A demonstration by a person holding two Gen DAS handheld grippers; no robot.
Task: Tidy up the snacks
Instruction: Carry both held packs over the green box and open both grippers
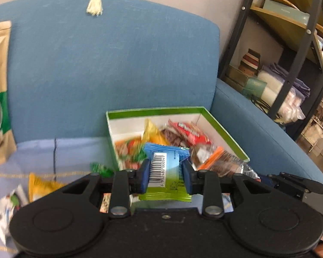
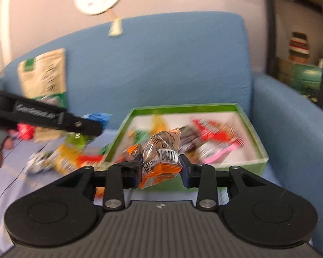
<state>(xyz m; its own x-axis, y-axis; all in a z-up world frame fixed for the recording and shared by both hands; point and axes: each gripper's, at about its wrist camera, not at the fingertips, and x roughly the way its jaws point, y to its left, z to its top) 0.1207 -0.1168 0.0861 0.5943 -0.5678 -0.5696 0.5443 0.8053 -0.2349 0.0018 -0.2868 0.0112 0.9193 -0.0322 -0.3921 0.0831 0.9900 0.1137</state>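
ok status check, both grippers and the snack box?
Left gripper shut on blue-green packet. Right gripper shut on orange-brown packet. Green box ahead, open, part full. More snacks loose on the seat; path to box clear.

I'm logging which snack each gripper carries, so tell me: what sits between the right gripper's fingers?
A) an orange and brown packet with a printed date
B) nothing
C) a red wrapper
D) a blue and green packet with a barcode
A: in the right wrist view, the right gripper is shut on an orange and brown packet with a date printed on it, in front of the green box.
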